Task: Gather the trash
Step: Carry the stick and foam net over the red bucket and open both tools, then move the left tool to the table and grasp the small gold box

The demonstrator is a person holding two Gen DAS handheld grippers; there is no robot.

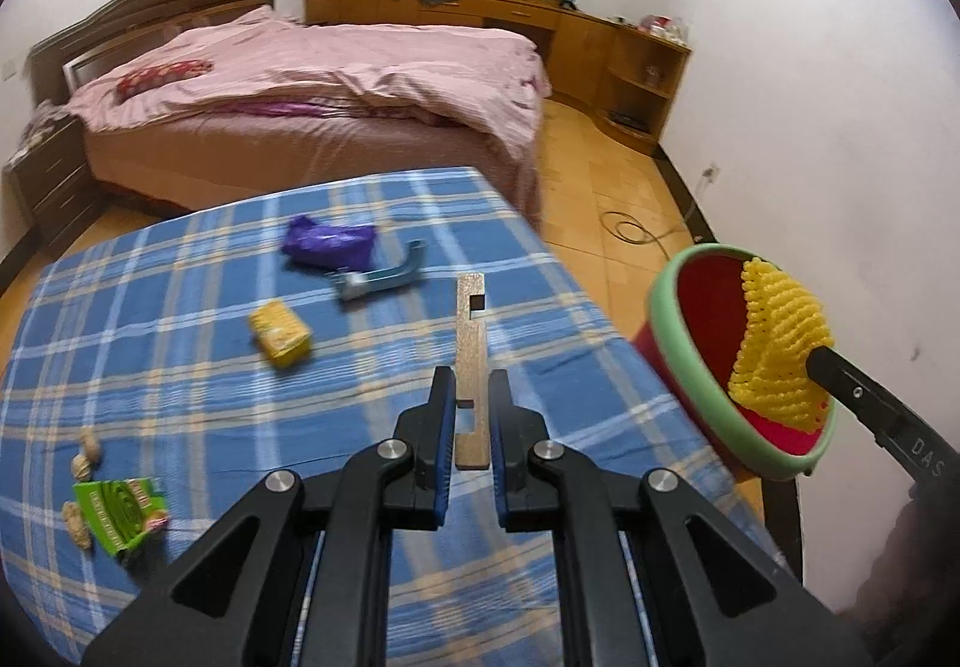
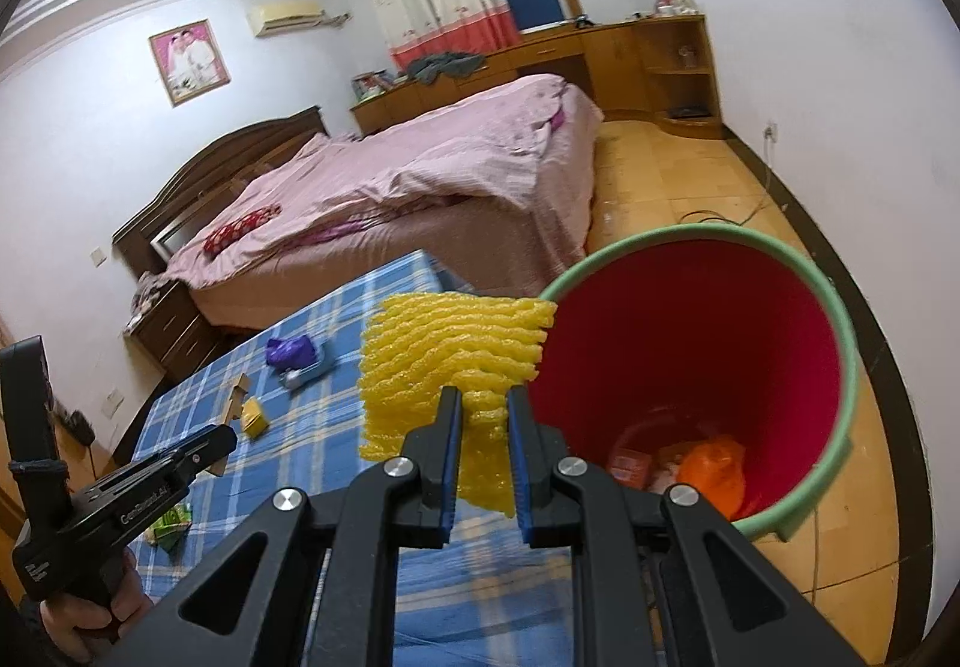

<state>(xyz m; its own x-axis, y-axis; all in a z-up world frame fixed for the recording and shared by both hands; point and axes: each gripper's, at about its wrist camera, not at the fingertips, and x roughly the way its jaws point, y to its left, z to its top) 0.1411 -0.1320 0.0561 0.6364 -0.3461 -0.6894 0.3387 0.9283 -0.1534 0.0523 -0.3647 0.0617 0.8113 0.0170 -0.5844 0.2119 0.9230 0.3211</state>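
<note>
The right hand-held gripper (image 2: 485,409) pinches the yellow foam net (image 2: 444,361) at the red bin (image 2: 834,343) rim; released early, it could fall outside. The left hand-held gripper (image 1: 470,397) grips a cardboard strip (image 1: 470,343) over the table (image 1: 180,307).

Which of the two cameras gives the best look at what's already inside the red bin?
The right wrist view: it looks down into the red bin, showing an orange bag and other wrappers at the bottom. The left wrist view shows only the bin's rim and upper wall, with the yellow foam net over its opening.
</note>
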